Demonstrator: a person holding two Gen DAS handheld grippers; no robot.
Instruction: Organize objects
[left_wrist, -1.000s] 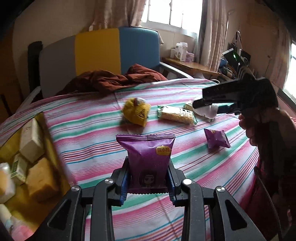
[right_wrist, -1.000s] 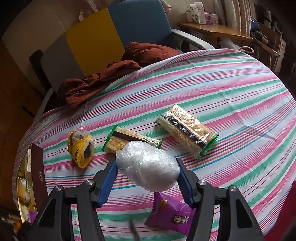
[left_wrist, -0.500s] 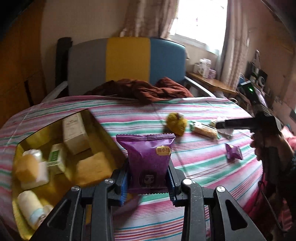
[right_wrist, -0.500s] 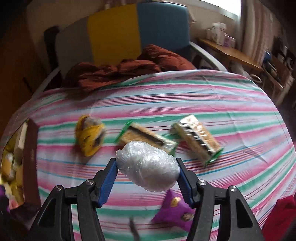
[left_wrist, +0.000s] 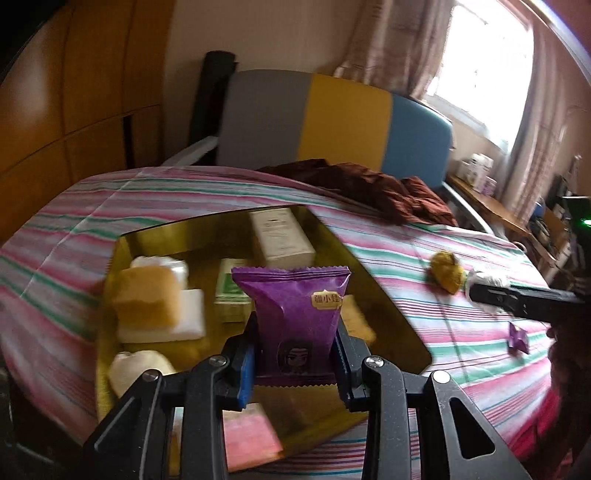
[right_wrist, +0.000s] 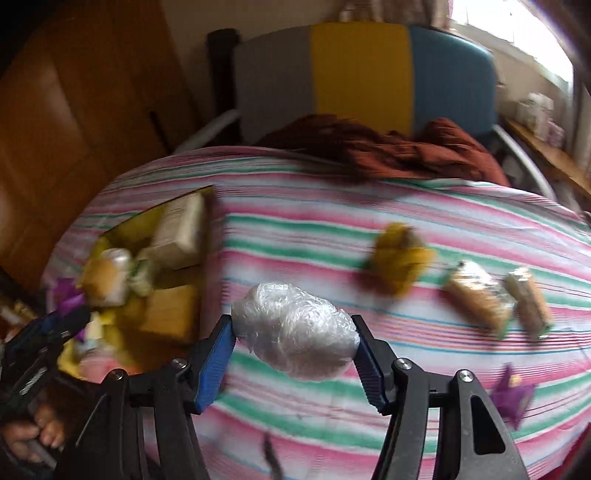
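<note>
My left gripper (left_wrist: 295, 363) is shut on a purple snack packet (left_wrist: 293, 317) and holds it upright over the open gold box (left_wrist: 122, 245), which holds several wrapped snacks and small cartons. My right gripper (right_wrist: 295, 343) is shut on a white plastic-wrapped ball (right_wrist: 295, 334) above the striped tablecloth (right_wrist: 332, 206), right of the box (right_wrist: 122, 229). The right gripper also shows at the right edge of the left wrist view (left_wrist: 476, 290), and the left gripper at the lower left of the right wrist view (right_wrist: 79, 315).
On the cloth lie a yellow packet (right_wrist: 400, 256), two long wrapped biscuit packs (right_wrist: 476, 301) and a second purple packet (right_wrist: 513, 397). A brown garment (left_wrist: 369, 184) and a grey-yellow-blue chair (left_wrist: 332, 114) are behind the table. A wooden wardrobe (left_wrist: 74, 92) stands at the left.
Both grippers have swung left toward the box. The left gripper with the purple packet is now over the box; the right gripper with the white ball has come nearer the box.
</note>
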